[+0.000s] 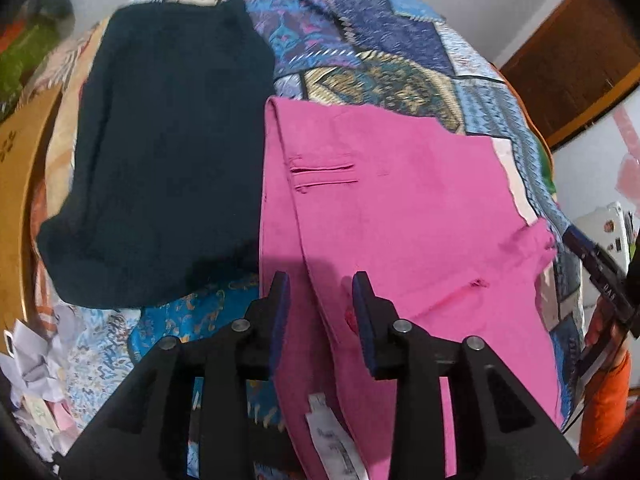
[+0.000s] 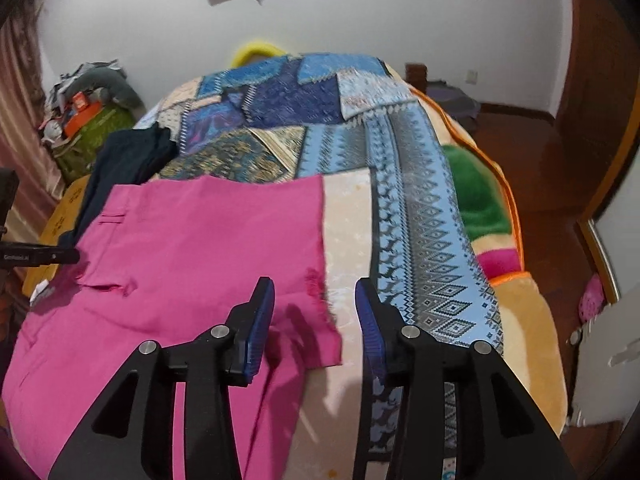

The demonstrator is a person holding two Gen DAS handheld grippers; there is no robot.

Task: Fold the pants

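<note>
I have the pink pants (image 1: 400,208) lying partly folded on the patchwork bedspread (image 1: 380,52), just beside a dark garment (image 1: 160,152), with my left gripper (image 1: 320,292) spread wide above the waistband side and my right gripper (image 2: 314,300) equally spread over the frayed hem edge (image 2: 320,292), neither pinching anything. For a clean next fold, I judge I should bite both layers at each end together, lift evenly, and keep the edges aligned so the loose hem doesn't slip.
</note>
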